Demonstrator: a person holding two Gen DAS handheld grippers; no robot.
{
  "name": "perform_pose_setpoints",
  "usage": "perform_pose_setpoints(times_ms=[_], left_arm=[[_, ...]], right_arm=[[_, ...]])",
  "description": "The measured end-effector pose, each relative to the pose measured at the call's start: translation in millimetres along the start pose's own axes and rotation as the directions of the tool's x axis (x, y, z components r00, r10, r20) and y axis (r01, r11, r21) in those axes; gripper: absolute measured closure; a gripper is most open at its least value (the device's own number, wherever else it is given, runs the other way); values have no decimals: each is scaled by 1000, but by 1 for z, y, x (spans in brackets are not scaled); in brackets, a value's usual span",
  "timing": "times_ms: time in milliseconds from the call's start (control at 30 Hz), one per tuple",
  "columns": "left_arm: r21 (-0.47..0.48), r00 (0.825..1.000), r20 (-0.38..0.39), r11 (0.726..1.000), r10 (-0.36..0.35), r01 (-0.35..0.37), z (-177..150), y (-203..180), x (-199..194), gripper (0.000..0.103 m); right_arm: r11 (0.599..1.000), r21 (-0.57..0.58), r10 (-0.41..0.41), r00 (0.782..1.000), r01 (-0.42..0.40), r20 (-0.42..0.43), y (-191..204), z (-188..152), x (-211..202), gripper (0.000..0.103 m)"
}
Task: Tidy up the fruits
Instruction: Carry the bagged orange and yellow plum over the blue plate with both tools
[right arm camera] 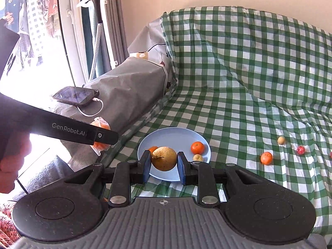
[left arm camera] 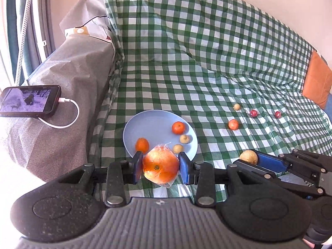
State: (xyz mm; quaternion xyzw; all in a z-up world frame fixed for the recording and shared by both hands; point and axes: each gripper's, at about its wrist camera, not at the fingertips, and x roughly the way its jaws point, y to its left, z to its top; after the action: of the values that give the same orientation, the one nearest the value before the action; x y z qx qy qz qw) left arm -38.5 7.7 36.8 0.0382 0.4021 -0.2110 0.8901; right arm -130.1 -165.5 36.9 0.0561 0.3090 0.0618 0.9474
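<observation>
My left gripper [left arm camera: 160, 169] is shut on a large plastic-wrapped orange [left arm camera: 160, 169], held above the near edge of a light blue plate [left arm camera: 149, 122]. The plate holds two mandarins [left arm camera: 178, 127] and two small yellowish fruits [left arm camera: 184, 138]. My right gripper [right arm camera: 164, 162] is shut on a brown pear [right arm camera: 164, 158], held above the plate [right arm camera: 176, 136]; it also shows in the left wrist view [left arm camera: 257, 160]. On the checked cloth to the right lie a mandarin [left arm camera: 233, 124], a small yellow fruit [left arm camera: 236, 106] and two small red fruits [left arm camera: 253, 113].
A phone [left arm camera: 29, 101] on a white charging cable lies on the grey-covered armrest [left arm camera: 72, 78] to the left. An orange cushion [left arm camera: 317, 81] sits at the far right. A garment steamer stand [right arm camera: 97, 20] stands by the window.
</observation>
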Motion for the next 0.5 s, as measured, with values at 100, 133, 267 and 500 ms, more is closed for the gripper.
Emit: perform_pose_setpoints(times_ms=[100, 133, 267, 500], left_arm=[[-4, 1000, -9, 1000, 3, -3, 2, 3, 4, 62], [-3, 1000, -13, 1000, 5, -5, 3, 4, 6, 62], [1, 1000, -24, 1000, 19, -19, 8, 8, 19, 62], [11, 998, -57, 999, 30, -30, 25, 13, 56, 62]], right_arm=[[1000, 0, 4, 1000, -4, -5, -2, 0, 1, 75], [1000, 1, 5, 1000, -5, -8, -2, 0, 1, 75], [1000, 3, 6, 1000, -5, -27, -3, -1, 9, 75], [1000, 12, -16, 998, 17, -68, -11, -3, 45, 75]])
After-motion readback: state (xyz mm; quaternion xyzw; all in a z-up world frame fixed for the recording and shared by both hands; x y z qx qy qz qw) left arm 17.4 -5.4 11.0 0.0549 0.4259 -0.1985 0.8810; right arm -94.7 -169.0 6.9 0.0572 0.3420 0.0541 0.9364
